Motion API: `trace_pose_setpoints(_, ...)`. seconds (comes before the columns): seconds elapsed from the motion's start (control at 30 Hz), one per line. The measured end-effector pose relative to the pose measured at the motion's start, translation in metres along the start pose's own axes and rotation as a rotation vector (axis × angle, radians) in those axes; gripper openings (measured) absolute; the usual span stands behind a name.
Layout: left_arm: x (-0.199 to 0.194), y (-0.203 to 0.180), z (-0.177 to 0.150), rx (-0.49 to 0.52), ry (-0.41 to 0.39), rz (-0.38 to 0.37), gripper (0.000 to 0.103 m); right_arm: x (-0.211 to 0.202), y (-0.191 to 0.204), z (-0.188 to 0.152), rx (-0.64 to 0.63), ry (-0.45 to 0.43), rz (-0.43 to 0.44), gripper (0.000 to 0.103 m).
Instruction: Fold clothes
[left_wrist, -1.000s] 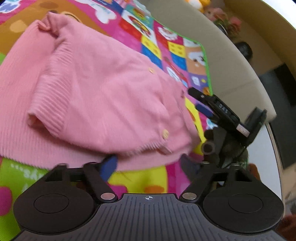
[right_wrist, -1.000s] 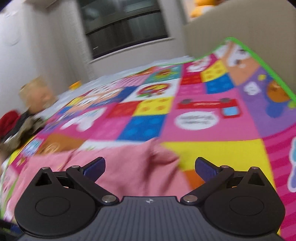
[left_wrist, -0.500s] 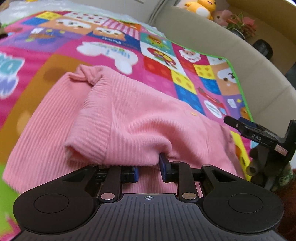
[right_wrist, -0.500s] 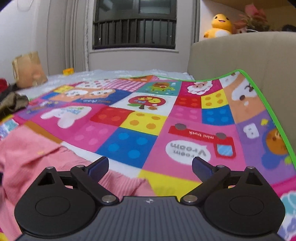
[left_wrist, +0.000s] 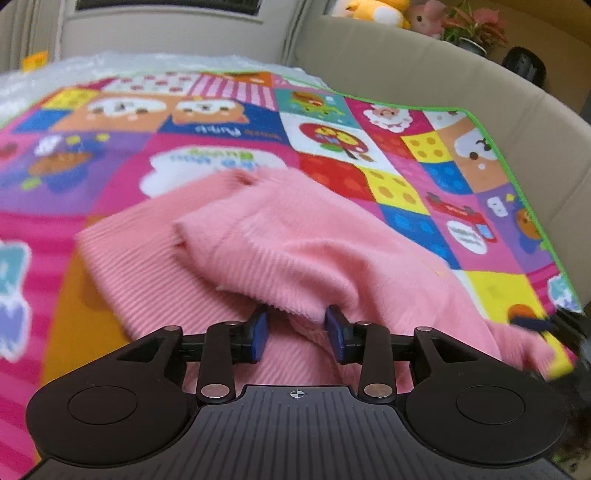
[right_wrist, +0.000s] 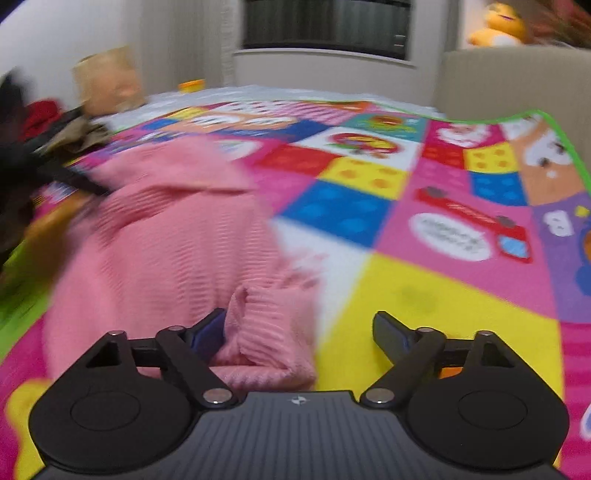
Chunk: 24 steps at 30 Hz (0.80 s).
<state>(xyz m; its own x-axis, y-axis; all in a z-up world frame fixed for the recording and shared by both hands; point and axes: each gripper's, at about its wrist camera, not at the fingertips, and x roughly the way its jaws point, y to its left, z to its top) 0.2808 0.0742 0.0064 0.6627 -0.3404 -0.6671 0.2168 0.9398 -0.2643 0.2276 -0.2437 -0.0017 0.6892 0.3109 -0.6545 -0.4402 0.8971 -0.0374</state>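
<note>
A pink knitted sweater (left_wrist: 303, 258) lies on the colourful play mat (left_wrist: 332, 147), one part folded over the body. My left gripper (left_wrist: 297, 330) is shut on the near edge of that folded layer, with thick fabric bunched between its blue pads. In the right wrist view the same sweater (right_wrist: 166, 236) fills the left half, motion-blurred. My right gripper (right_wrist: 301, 330) is open, a ribbed corner of the sweater lying against its left finger (right_wrist: 210, 332). The right gripper's blue tip (left_wrist: 532, 321) shows at the right edge of the left wrist view.
A beige sofa (left_wrist: 461, 81) runs along the mat's green right edge, with plush toys (left_wrist: 373, 11) on top. Crumpled clothes (right_wrist: 70, 136) and a paper bag (right_wrist: 105, 81) sit at the mat's far left. A window (right_wrist: 325, 22) is behind.
The left gripper shut on the sweater's edge and carried the fold forward; its jaws now stand slightly wider. The right gripper swung back over the sweater's corner, still open.
</note>
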Motion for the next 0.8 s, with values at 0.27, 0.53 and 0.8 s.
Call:
trace_pose_setpoints(0.27, -0.045, 0.027, -0.022, -0.054, 0.016, -0.023, 0.037, -0.032, 0.033, -0.001, -0.092, -0.02, 0.166, 0.088)
trace_pose_setpoints(0.53, -0.063, 0.0, -0.021, -0.047, -0.041, -0.142, 0.059, -0.047, 0.015, 0.016, -0.003, -0.086, 0.168, 0.078)
trace_pose_setpoints(0.8, -0.022, -0.04, -0.006, 0.049, -0.028, -0.165, 0.065, -0.039, 0.035, -0.031, -0.055, 0.045, 0.135, 0.074)
